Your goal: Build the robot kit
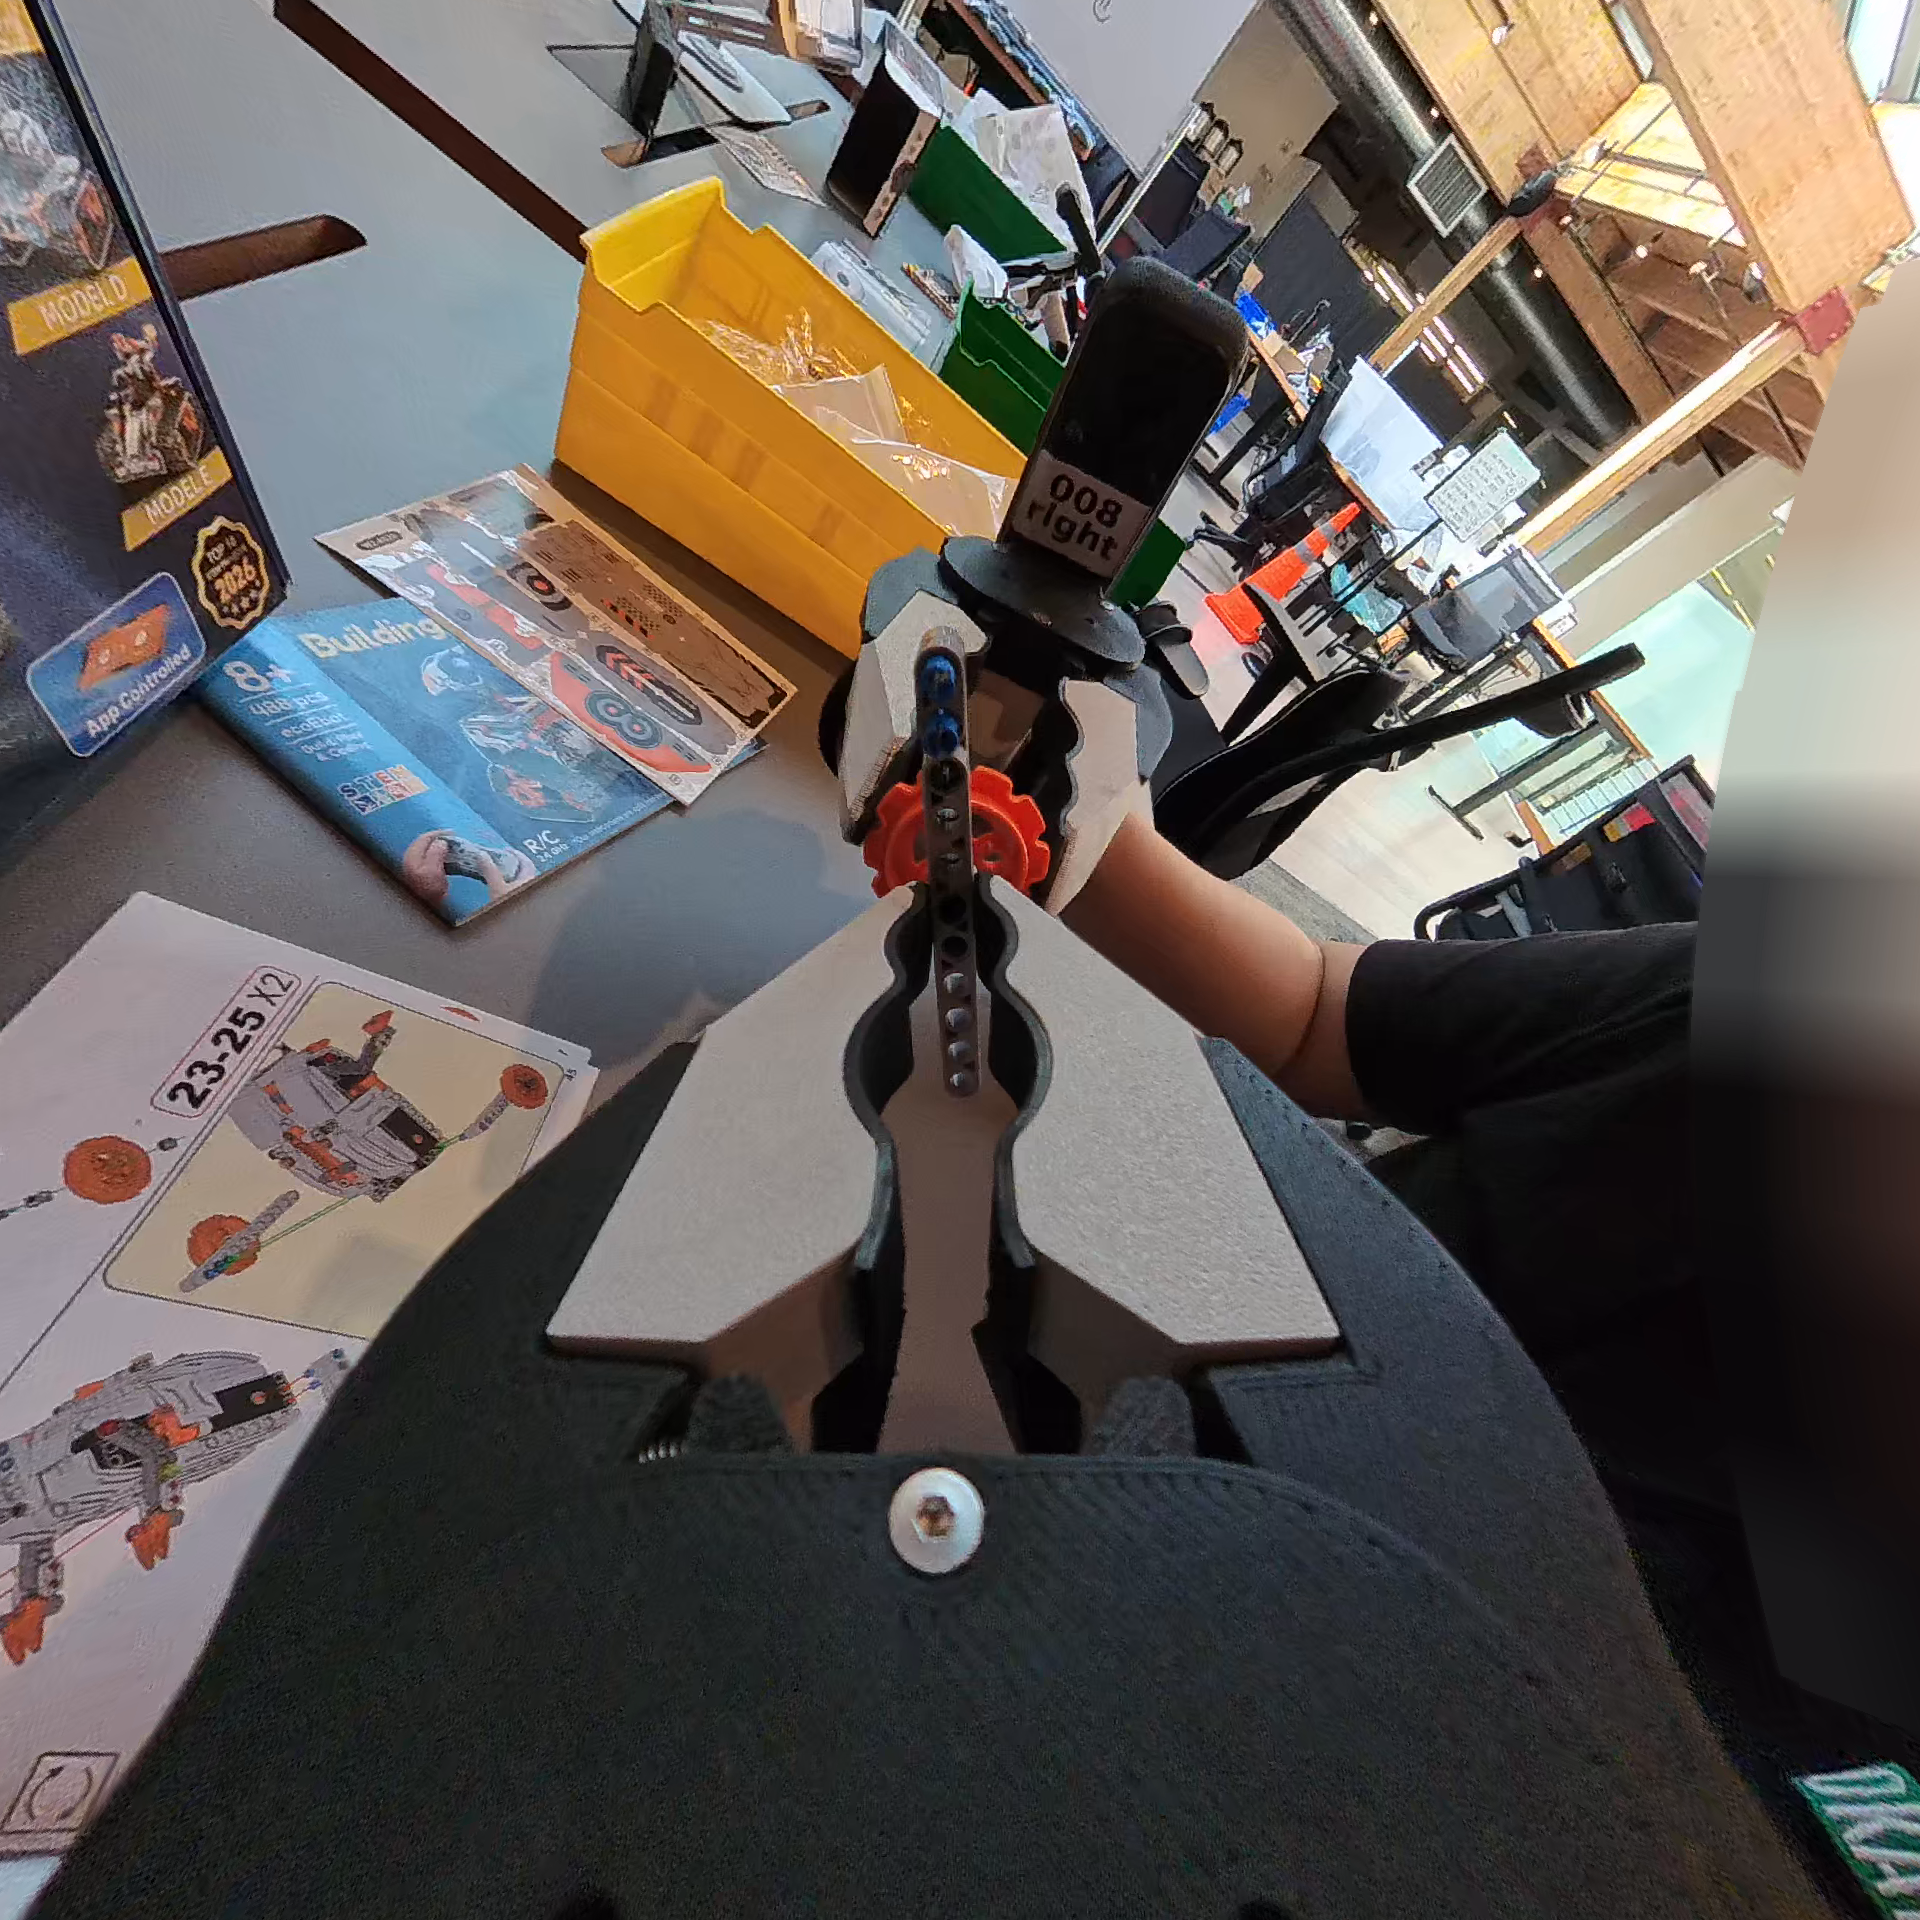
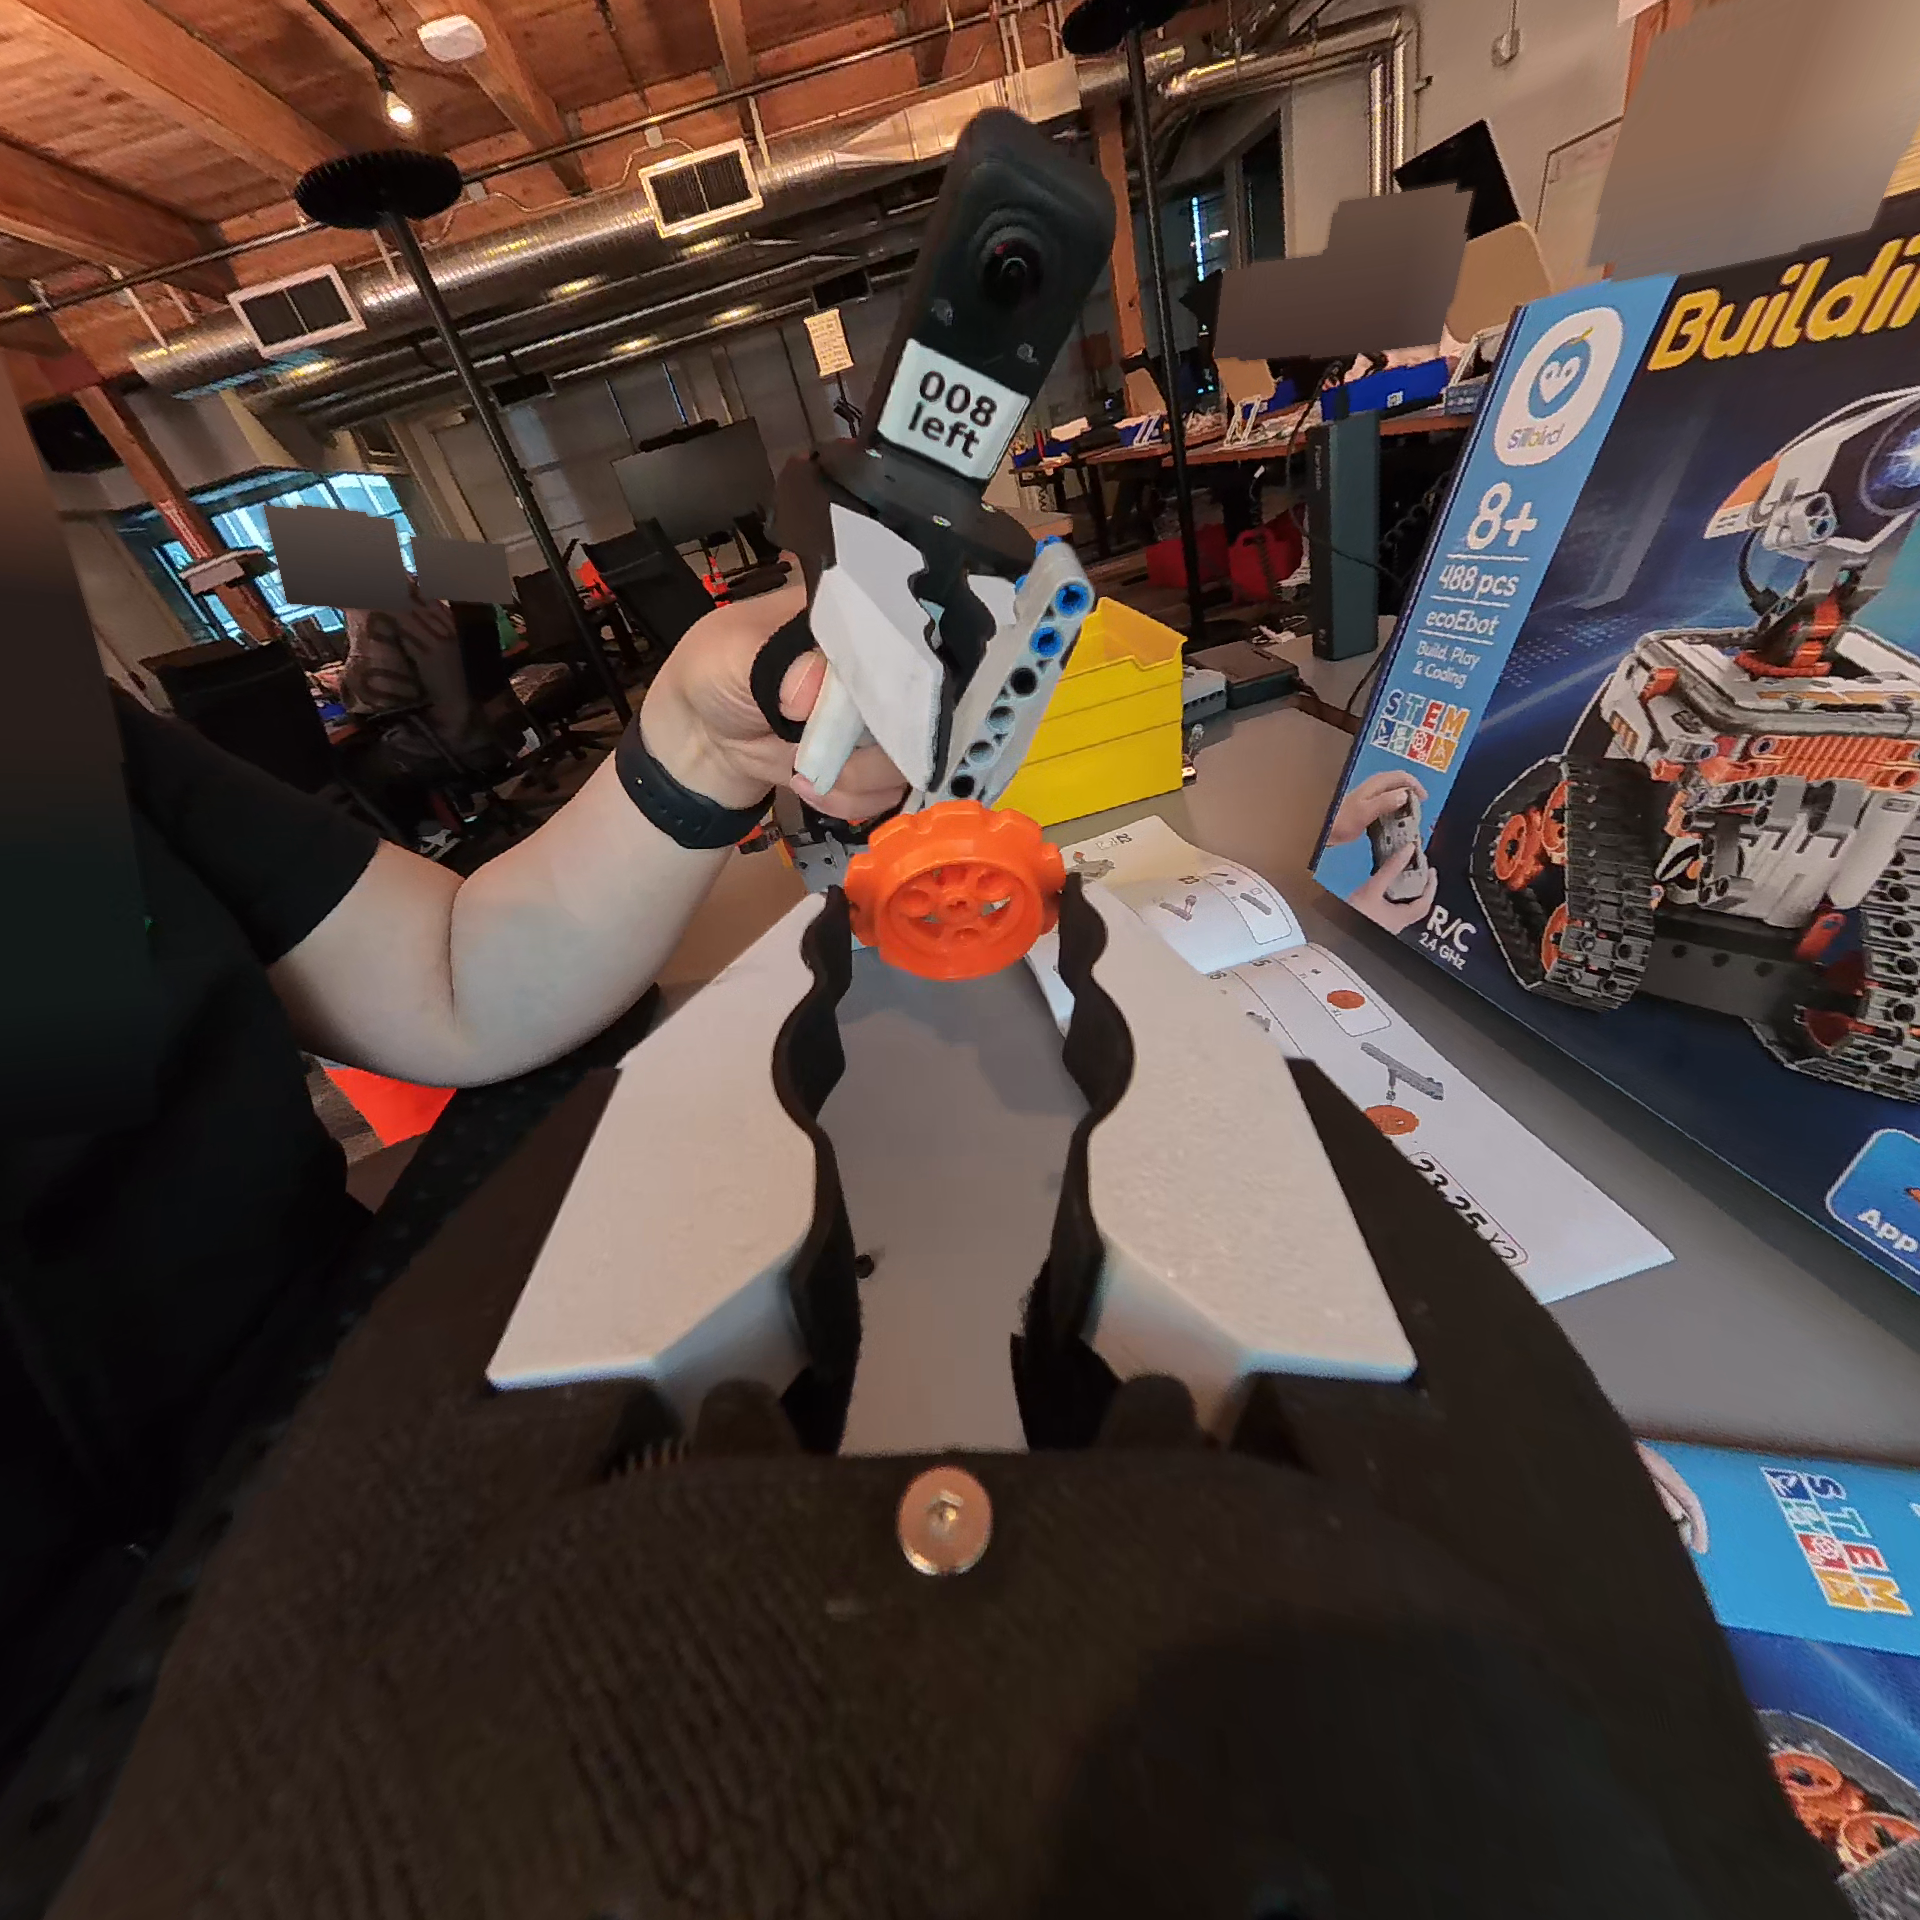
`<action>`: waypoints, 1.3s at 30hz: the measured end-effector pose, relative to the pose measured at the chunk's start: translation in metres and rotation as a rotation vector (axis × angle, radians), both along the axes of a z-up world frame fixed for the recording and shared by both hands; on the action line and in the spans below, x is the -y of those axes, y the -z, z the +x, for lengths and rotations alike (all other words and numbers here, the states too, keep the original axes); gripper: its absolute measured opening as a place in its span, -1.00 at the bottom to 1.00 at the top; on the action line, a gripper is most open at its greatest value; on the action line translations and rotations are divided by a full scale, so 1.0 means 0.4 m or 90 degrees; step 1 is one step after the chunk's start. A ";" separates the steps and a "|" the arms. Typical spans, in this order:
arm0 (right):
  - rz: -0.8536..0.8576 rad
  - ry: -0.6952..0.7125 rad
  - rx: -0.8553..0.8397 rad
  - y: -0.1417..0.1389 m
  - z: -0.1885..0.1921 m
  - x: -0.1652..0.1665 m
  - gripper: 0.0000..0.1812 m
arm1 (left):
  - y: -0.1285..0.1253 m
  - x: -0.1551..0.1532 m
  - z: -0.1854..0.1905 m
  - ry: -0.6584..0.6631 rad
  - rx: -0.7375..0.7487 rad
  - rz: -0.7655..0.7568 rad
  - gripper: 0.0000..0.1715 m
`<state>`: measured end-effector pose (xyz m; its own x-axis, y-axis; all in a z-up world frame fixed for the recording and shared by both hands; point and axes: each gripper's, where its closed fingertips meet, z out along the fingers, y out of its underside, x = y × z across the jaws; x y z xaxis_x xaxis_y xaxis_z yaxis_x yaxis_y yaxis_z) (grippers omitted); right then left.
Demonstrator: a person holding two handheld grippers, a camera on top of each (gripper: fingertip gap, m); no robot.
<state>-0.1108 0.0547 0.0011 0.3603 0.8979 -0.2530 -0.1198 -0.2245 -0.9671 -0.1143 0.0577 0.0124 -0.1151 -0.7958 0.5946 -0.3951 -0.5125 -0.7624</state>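
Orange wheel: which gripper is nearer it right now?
Right. The right gripper grips the orange wheel between its fingertips; the left gripper clamps the grey beam beside it.

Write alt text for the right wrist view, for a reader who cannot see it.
The right tool grips an orange toothed wheel between its fingertips, raised above a grey table. Facing it, the left tool holds a grey holed beam with blue pins just above the wheel. A toy robot box stands to the right.
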 end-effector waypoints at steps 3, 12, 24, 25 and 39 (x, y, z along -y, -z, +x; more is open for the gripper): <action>0.004 0.007 0.005 -0.001 0.004 -0.002 -0.57 | 0.001 -0.002 0.002 -0.004 -0.004 0.023 -0.93; 0.008 0.019 0.002 -0.005 0.016 -0.005 -0.57 | 0.018 0.001 0.007 0.002 -0.020 0.005 -0.92; 0.027 0.021 -0.017 -0.032 0.022 0.007 -0.57 | -0.005 0.018 0.011 0.015 0.008 -0.013 -0.93; 0.026 0.020 -0.009 -0.029 0.021 0.008 -0.57 | -0.003 0.018 0.011 0.015 0.003 -0.010 -0.93; 0.028 0.024 0.054 0.001 0.011 0.007 -0.57 | 0.019 0.016 0.002 0.024 -0.025 -0.017 -0.93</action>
